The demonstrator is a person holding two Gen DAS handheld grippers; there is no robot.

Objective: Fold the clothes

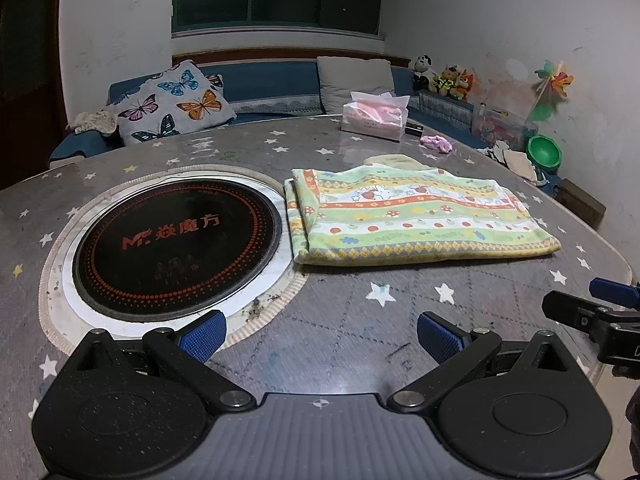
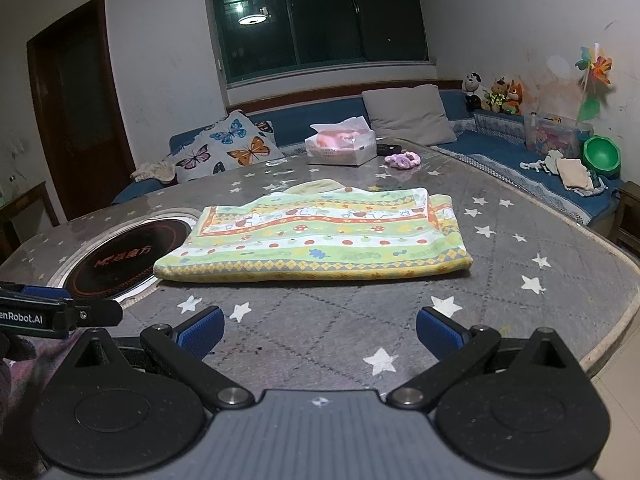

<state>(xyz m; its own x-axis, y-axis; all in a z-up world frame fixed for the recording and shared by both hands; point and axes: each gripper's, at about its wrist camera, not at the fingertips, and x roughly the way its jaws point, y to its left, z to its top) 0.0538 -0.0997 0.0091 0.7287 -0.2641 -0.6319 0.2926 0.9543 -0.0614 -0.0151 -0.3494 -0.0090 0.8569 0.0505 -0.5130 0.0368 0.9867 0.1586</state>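
The folded cloth (image 1: 420, 216) lies flat on the table (image 1: 340, 332), at about 1 o'clock in the left wrist view and 12 o'clock in the right wrist view (image 2: 316, 236). Its left edge sits just beside the white ring of the round cooktop (image 1: 176, 248), which is set into the table at 10 o'clock in the left view. The cloth's near edge runs roughly straight across, and a band of bare star-printed table lies between it and both grippers. To the right of the cloth the table stays open out to its curved rim (image 2: 624, 312), at 3 o'clock in the right view. Beyond the cloth, at 12 o'clock, stand a tissue box (image 2: 342, 146) and a small pink scrunchie (image 2: 402, 159), well apart from the cloth. A sofa (image 2: 500, 148) runs around the far and right sides of the table.

The left gripper (image 1: 322, 338) hovers over the near table with its jaws spread wide, holding nothing and touching nothing. The right gripper (image 2: 320, 334) is likewise wide and empty, over bare table short of the cloth's near edge. Each shows in the other's view: the right one at 3 o'clock in the left view, the left one at 9 o'clock in the right view, side by side and apart.
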